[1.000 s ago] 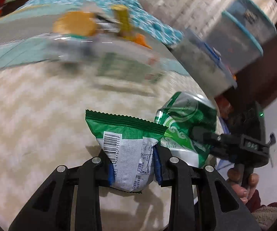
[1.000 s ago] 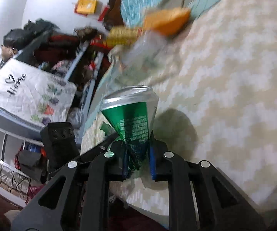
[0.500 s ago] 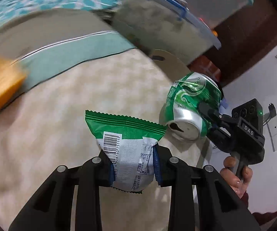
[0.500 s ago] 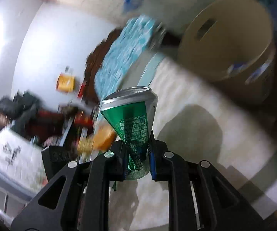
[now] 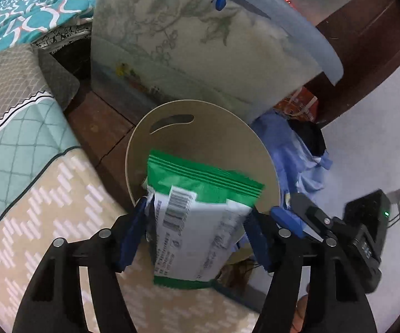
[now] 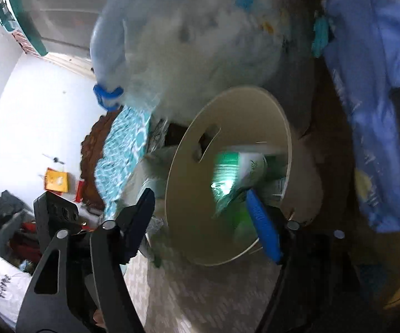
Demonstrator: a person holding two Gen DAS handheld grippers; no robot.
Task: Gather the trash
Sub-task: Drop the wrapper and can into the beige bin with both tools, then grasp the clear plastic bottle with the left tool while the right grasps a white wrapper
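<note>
A green and white snack packet [image 5: 200, 222] hangs between the blue pads of my left gripper [image 5: 197, 216], right above the mouth of a round beige bin [image 5: 208, 138]. The left jaws are opening and the packet sits loose and tilted between them. My right gripper [image 6: 200, 197] also faces the bin [image 6: 241, 116]; its jaws are opening with nothing between them. A crushed green can [image 6: 236, 177] shows as a blur inside the bin's mouth, beyond the right pad. In the left wrist view the right gripper [image 5: 297, 216] sits just right of the bin.
A big translucent storage box [image 5: 200, 41] with a blue clip stands behind the bin. The bed's beige zigzag cover [image 5: 47, 222] lies at the left under a teal quilt [image 5: 19, 14]. Blue cloth [image 5: 297, 152] is heaped on the floor at the right.
Both grippers swung from over the bed to the bin. The right jaws spread and the can dropped out of them. The left jaws widened around the packet.
</note>
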